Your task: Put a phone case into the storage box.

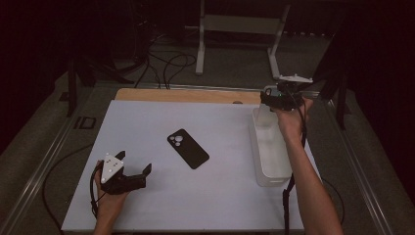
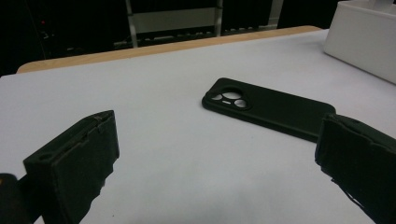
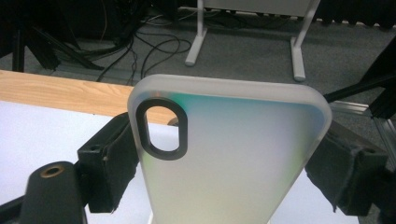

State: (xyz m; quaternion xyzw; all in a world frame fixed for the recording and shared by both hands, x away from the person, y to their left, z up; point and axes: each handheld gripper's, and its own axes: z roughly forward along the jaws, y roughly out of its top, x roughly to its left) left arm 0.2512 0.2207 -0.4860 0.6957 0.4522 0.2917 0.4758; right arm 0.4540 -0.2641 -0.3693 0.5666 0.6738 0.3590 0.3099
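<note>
Clamping a frosted phone case (image 3: pixel 233 158), the right gripper (image 3: pixel 229 163) fingers; left gripper (image 2: pixel 215 158) fingers apart; no writing readable.

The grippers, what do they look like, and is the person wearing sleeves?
Both are black. The left gripper carries a grey three-cornered plate on top, and a black cable loops from it. Its jaws are blocky, with rough-edged black pads. The right gripper has a pale plate too; a black cable hangs along the forearm. No sleeves cover the forearms.
</note>
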